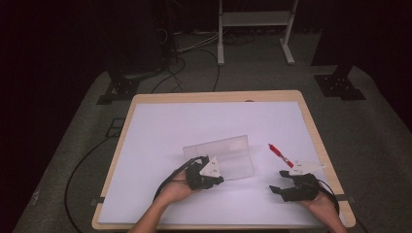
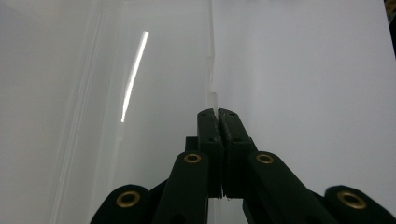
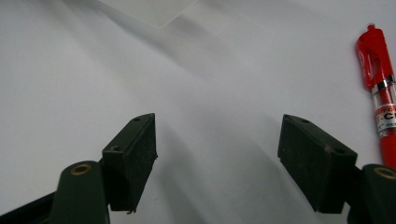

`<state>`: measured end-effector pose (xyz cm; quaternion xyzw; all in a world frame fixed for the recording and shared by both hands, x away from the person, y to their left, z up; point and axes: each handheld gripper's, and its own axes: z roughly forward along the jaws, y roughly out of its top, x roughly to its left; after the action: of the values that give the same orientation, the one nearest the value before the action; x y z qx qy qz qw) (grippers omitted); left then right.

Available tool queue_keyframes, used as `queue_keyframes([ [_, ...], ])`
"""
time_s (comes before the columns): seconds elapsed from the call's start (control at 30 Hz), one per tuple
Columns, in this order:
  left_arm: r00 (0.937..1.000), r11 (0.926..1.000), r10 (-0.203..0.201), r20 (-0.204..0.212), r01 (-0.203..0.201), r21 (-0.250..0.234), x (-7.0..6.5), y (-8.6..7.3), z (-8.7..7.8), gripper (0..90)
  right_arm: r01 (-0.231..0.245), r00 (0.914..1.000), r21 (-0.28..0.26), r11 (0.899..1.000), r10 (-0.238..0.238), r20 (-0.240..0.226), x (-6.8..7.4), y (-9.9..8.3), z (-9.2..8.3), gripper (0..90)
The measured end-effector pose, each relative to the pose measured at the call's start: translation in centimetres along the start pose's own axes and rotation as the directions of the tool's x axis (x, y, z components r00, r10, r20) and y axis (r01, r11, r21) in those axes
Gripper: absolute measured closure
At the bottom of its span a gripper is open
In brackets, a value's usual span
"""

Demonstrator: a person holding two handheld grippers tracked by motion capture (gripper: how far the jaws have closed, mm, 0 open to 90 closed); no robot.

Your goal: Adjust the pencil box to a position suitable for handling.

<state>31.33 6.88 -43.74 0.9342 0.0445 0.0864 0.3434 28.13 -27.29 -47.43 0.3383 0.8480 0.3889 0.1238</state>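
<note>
High view first: my left gripper (image 1: pixel 208 172) sits at the near left corner of a clear plastic case (image 1: pixel 221 156) lying near the middle of the white desk (image 1: pixel 160 121), its lid standing up along the far side. My right gripper (image 1: pixel 291 182) rests on the desk near the right edge, with a red pen (image 1: pixel 278 152) just beyond it, well apart from the case.

Left gripper view: my jaws are pressed nearly together, pinching the thin upright edge (image 2: pixel 213 100) of the clear plastic between them. I judge this hand is holding the case steady, or its lid open.

Right gripper view: my jaws stand wide apart with nothing between them, only bare desk. The red pen (image 3: pixel 382 98) lies off to the right, beside the right jaw and outside the gap.

I judge the step in hand is fetching the pen for the case. Next, my right gripper needs to shift sideways until the pen's barrel lies between the jaws, then close.
</note>
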Motion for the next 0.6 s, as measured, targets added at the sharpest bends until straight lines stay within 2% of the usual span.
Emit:
queue_keyframes([
  [0.6, 0.9995, 0.9999, -0.008, 0.032, 0.008, 0.011, -0.21, -0.28, 0.86, 87.4, 0.005, 1.0000, 0.002, 1.000, -0.005, -0.001, 0.07, 0.01, 0.05, 27.3],
])
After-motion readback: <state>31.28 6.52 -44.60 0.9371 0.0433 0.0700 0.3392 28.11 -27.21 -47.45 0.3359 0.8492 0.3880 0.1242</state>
